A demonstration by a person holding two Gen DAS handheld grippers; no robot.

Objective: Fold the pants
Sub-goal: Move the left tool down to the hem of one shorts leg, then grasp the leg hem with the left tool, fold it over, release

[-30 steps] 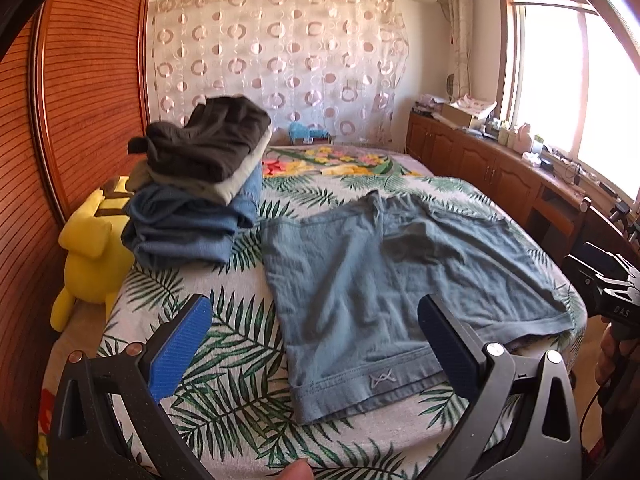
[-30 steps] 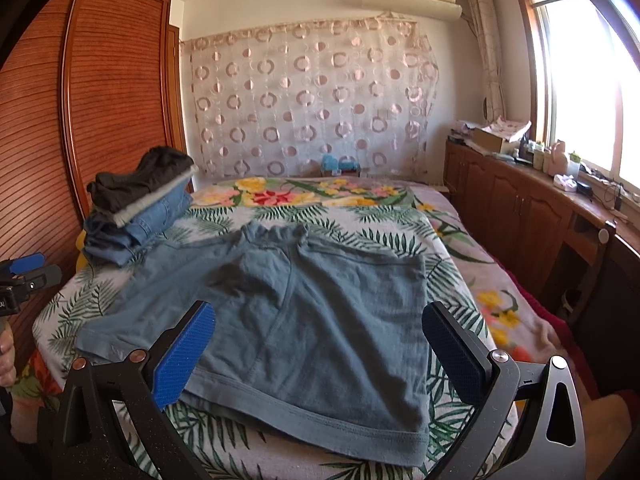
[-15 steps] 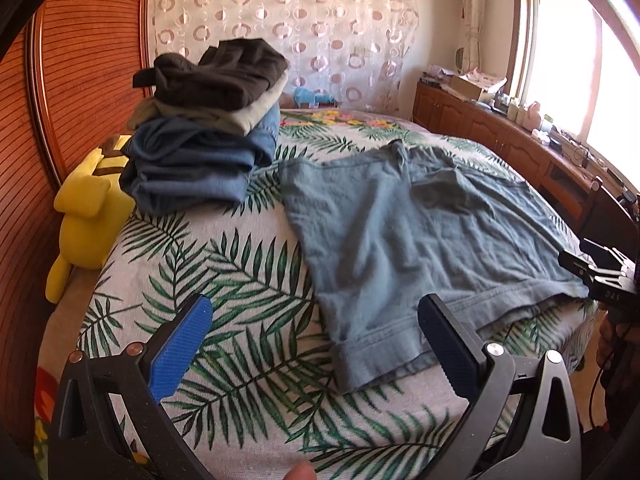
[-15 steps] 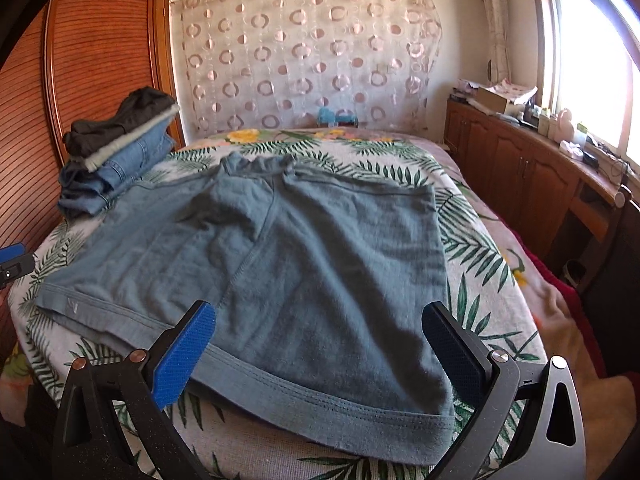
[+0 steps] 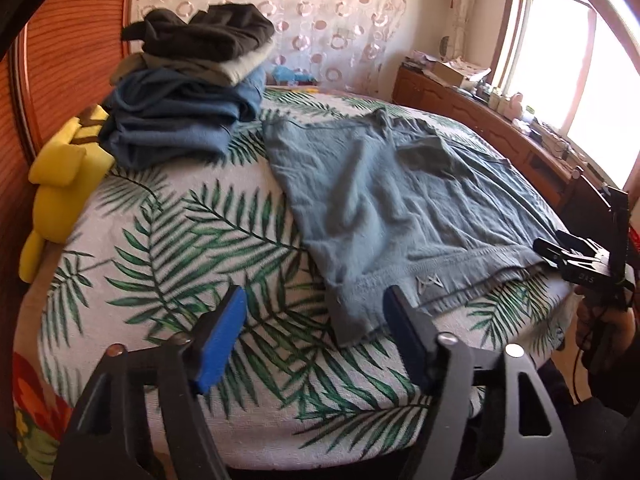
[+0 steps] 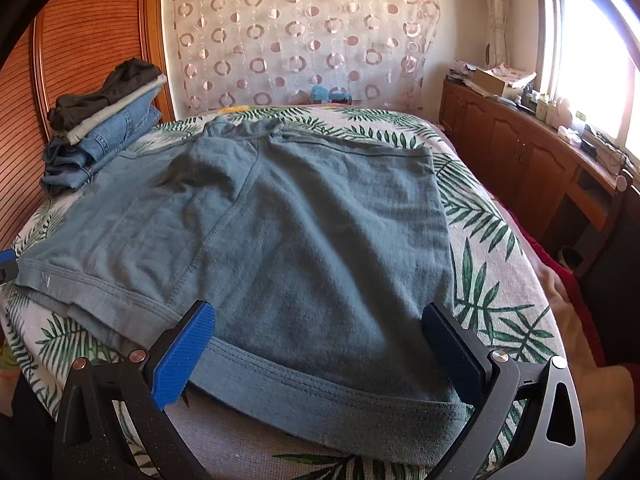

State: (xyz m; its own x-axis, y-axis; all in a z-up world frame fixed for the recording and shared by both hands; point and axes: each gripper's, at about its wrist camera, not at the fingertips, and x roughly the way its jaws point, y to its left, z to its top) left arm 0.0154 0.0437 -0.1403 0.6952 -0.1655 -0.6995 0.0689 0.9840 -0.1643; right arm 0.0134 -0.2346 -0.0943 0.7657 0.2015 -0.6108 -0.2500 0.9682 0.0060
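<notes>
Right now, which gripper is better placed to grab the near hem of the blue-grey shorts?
Right, probably. The right gripper is open with the blue-grey shorts' hem between its fingers. The left gripper, also open, mostly frames leaf-print bedspread, reaching only the hem's corner.

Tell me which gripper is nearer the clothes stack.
Left. The left gripper is at the bed's near edge, beside the shorts, on the stack's side; the right gripper straddles the shorts' hem, farther away.

Strong daylight pours through the window at right and blows it out to white glare. Fisheye distortion bends both views' edges, corners vignette black, and the left wrist view shows slight motion blur.
</notes>
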